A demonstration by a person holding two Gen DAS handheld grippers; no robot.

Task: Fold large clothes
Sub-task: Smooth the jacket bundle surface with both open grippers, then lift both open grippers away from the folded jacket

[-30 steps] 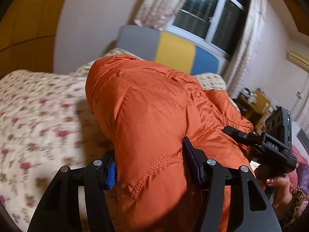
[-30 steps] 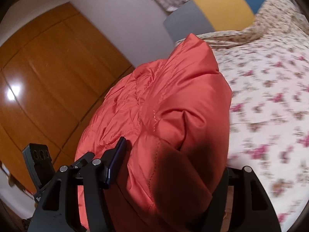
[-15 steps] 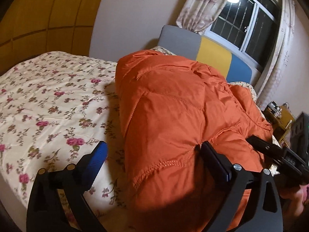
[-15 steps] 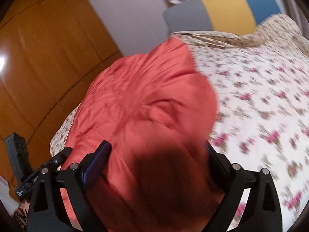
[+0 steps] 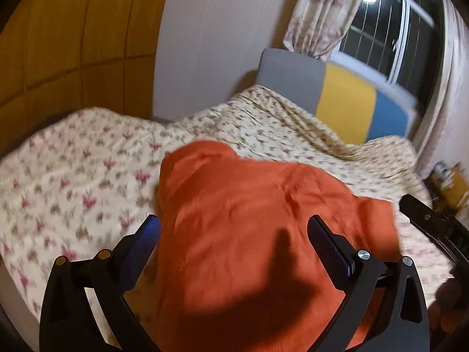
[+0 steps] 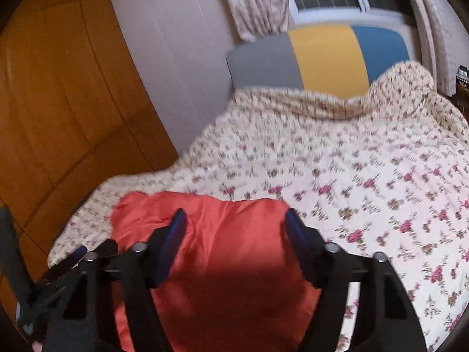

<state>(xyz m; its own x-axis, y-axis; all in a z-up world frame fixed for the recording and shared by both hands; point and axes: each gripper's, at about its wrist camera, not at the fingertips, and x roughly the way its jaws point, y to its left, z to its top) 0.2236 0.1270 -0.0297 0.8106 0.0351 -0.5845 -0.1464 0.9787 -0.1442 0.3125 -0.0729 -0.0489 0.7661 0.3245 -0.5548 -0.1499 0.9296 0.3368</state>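
The puffy orange quilted jacket [image 5: 263, 234] lies bundled at the near edge of the floral-quilted bed [image 6: 366, 161]. The left gripper [image 5: 234, 234] has just opened wide, the right gripper [image 6: 234, 228] has just narrowed to about half; both straddle the jacket without pinching it. Unheld, the springy padding may puff open and undo the fold.

A bed [image 6: 366, 161] with a flowered cream cover carries an orange padded jacket [image 5: 249, 234], which lies folded near its foot edge. The cover bunches up against the headboard [image 6: 322, 55].
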